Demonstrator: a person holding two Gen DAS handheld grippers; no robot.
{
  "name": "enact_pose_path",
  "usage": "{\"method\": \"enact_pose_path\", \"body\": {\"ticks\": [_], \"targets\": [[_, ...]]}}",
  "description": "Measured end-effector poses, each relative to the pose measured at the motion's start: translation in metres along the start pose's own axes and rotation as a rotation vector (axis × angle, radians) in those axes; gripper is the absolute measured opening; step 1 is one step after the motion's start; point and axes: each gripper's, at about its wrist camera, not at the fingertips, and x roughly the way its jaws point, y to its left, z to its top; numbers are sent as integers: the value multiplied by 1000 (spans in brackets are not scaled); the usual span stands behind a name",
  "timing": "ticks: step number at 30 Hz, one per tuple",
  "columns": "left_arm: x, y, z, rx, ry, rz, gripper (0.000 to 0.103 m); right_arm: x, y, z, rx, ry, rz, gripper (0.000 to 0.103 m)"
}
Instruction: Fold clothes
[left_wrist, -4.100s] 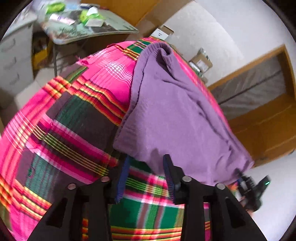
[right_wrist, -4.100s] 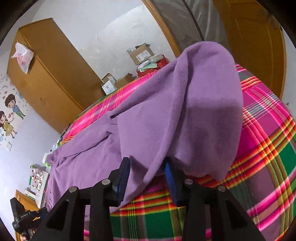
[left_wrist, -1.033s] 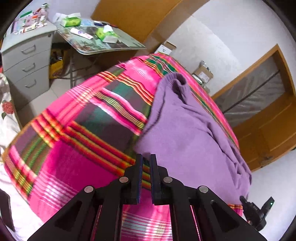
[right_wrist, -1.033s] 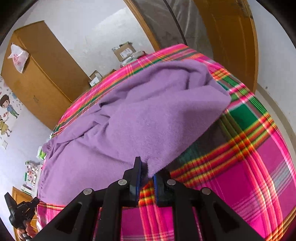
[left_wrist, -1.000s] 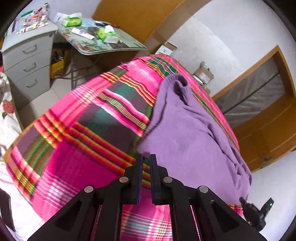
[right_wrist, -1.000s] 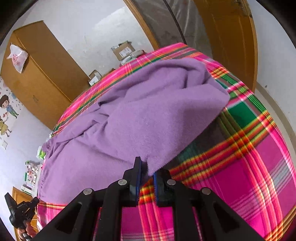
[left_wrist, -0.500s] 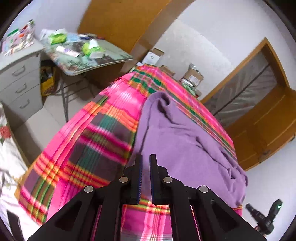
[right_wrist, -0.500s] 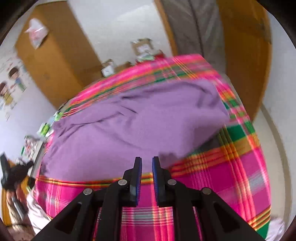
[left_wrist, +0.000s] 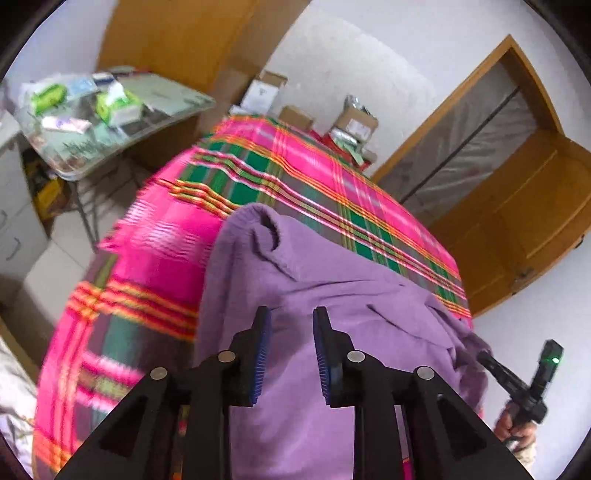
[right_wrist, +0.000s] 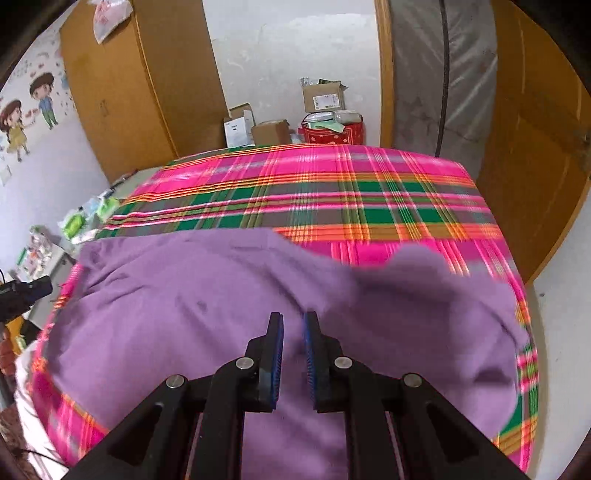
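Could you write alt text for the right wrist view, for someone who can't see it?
A purple garment lies spread across a bed covered with a pink plaid blanket. The right gripper hovers over it, its jaws slightly apart and empty. Behind the bed stand cardboard boxes, a wooden wardrobe and a door.

Cardboard boxes (right_wrist: 323, 96) and a red bag (right_wrist: 334, 133) sit beside a wooden wardrobe (right_wrist: 140, 85).
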Motion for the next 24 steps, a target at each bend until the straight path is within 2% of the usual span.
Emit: {"method": "enact_pose_path", "body": {"ticks": [3, 5, 6, 7, 13, 21, 23, 24], "targets": [[21, 4, 16, -43, 36, -19, 24, 21, 8, 15, -81, 24, -64, 13], [35, 5, 25, -55, 65, -29, 24, 34, 8, 25, -107, 46, -84, 16], [40, 6, 28, -55, 77, -21, 28, 41, 6, 29, -118, 60, -91, 22], [45, 6, 31, -54, 87, -10, 30, 45, 5, 32, -129, 72, -85, 26], [69, 8, 44, -84, 124, -3, 31, 68, 11, 39, -239, 128, -47, 32], [91, 9, 54, -118, 166, -6, 31, 92, 18, 40, -299, 188, -87, 32], [93, 9, 57, -128, 160, -8, 31, 94, 15, 45, -283, 197, -90, 25], [93, 9, 59, -134, 152, -10, 31, 95, 14, 47, -274, 202, -91, 14]]}}
